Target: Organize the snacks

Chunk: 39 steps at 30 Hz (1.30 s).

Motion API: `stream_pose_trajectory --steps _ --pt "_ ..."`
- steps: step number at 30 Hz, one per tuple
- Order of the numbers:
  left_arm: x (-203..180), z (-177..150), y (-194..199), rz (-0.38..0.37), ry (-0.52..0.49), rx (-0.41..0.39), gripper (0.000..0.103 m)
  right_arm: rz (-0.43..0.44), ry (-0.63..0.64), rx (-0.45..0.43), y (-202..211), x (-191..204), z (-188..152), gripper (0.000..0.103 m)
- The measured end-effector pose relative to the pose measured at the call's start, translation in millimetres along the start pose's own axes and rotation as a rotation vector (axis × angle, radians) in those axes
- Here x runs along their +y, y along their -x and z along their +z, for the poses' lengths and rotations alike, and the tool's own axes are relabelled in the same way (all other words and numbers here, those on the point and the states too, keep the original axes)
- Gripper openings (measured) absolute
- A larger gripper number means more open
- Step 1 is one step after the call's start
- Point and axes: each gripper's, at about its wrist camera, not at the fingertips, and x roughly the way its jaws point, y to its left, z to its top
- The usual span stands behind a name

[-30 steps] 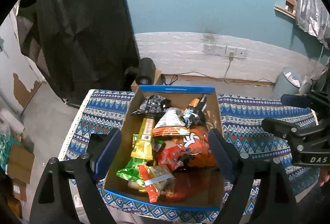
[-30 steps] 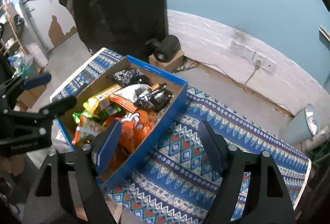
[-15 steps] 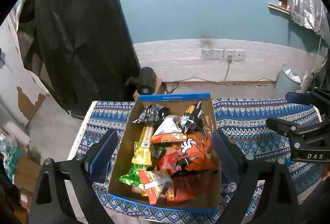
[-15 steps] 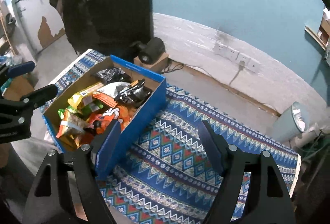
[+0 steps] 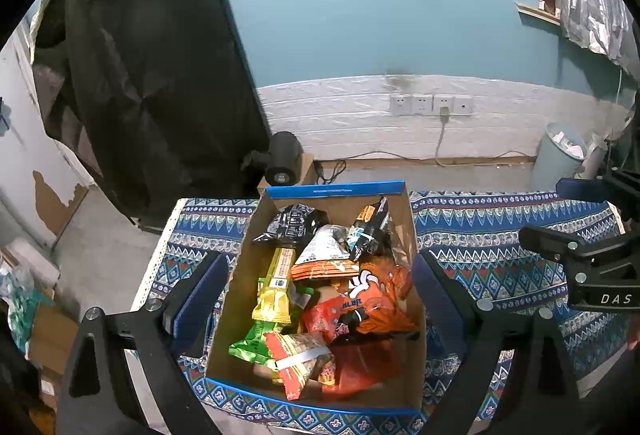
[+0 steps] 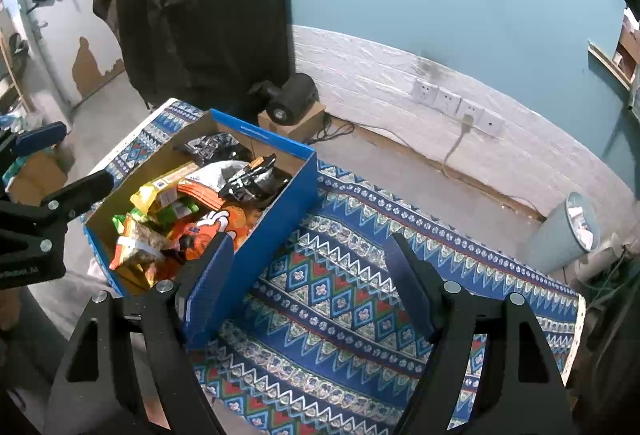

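A blue-edged cardboard box (image 5: 336,188) full of snack packets sits on a blue patterned tablecloth (image 5: 480,235); it also shows in the right wrist view (image 6: 276,211). Inside lie an orange bag (image 5: 380,299), a yellow bar (image 5: 276,287), a green packet (image 5: 252,343), a white-and-orange pouch (image 5: 324,251) and black packets (image 5: 292,225). My left gripper (image 5: 320,299) is open and empty above the box, its fingers straddling it. My right gripper (image 6: 310,283) is open and empty above the cloth, right of the box. It also shows at the right edge of the left wrist view (image 5: 580,223).
The cloth (image 6: 360,275) right of the box is bare. Behind the table are a black device on a small carton (image 5: 282,167), a black drape (image 5: 152,75), wall sockets (image 5: 432,103) and a grey bin (image 5: 560,151).
Both grippers have pulled up and back from the table, so the box looks smaller and more of the wall shows. Both stay open and empty.
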Motion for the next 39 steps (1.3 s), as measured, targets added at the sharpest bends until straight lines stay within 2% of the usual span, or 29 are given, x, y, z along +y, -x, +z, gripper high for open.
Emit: stream_pose_trajectory --steps 39 --pt "3.1 -1.4 -6.3 0.033 0.009 0.04 0.094 0.01 -0.007 0.019 -3.7 3.1 -1.5 0.077"
